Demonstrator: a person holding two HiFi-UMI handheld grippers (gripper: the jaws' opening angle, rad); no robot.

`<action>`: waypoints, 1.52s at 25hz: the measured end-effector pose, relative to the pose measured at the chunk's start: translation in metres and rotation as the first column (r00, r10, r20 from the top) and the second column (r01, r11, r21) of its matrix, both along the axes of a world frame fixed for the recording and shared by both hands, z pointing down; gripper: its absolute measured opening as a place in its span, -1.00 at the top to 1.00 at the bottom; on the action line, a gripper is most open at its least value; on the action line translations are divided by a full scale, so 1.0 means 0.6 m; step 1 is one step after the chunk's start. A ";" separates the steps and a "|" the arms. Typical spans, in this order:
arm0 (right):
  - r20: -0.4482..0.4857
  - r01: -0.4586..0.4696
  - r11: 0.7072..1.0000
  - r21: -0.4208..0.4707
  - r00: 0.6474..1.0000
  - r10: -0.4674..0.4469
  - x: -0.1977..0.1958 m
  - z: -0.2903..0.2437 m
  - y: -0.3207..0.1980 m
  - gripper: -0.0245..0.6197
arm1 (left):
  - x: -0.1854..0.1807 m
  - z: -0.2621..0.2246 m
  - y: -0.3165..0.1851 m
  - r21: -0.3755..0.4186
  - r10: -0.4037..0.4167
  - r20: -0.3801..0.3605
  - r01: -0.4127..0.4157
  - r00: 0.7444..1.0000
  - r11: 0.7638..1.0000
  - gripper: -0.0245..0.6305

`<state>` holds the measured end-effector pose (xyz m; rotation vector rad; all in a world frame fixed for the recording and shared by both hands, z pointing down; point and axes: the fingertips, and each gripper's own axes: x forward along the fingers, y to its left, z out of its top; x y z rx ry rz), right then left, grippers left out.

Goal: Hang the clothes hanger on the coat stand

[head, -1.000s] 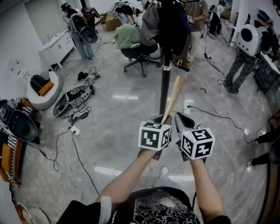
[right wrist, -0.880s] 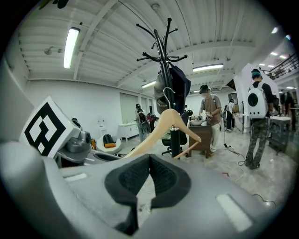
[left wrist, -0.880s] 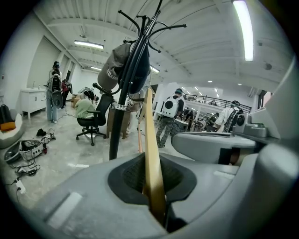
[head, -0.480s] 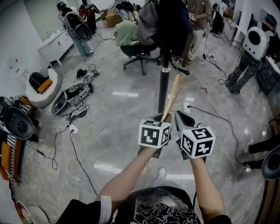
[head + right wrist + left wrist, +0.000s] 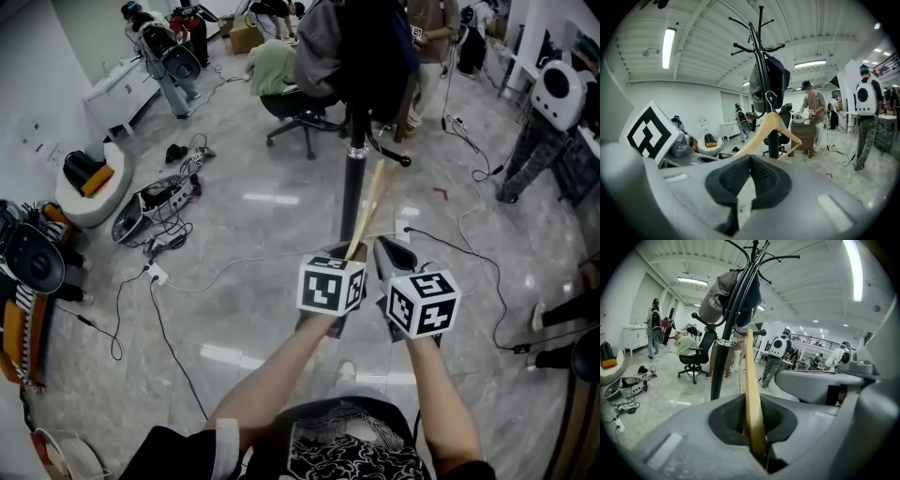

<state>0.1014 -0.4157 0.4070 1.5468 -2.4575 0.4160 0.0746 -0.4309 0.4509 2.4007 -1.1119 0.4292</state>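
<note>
The left tongs [image 5: 753,420] are pinching a wooden clothes hanger [image 5: 750,376] near the black coat stand [image 5: 723,363], while the right tongs [image 5: 750,174] are hovering alongside, pressed together and empty.

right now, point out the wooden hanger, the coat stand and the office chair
wooden hanger [image 5: 773,119], right gripper view, top of its shoulders
coat stand [image 5: 352,195], head view, bare pole
office chair [image 5: 692,360], left gripper view, seat
</note>
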 end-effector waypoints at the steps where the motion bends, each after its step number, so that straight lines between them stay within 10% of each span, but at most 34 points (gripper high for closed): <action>1: -0.001 0.001 1.000 0.000 1.000 -0.001 0.002 0.000 -0.004 0.92 | 0.002 0.001 -0.004 -0.001 -0.001 0.000 0.001 1.000 1.000 0.85; 38: -0.010 0.050 0.998 -0.042 0.999 -0.051 0.006 0.038 -0.073 0.92 | 0.015 0.083 -0.061 -0.080 -0.024 0.030 0.027 0.999 0.996 0.85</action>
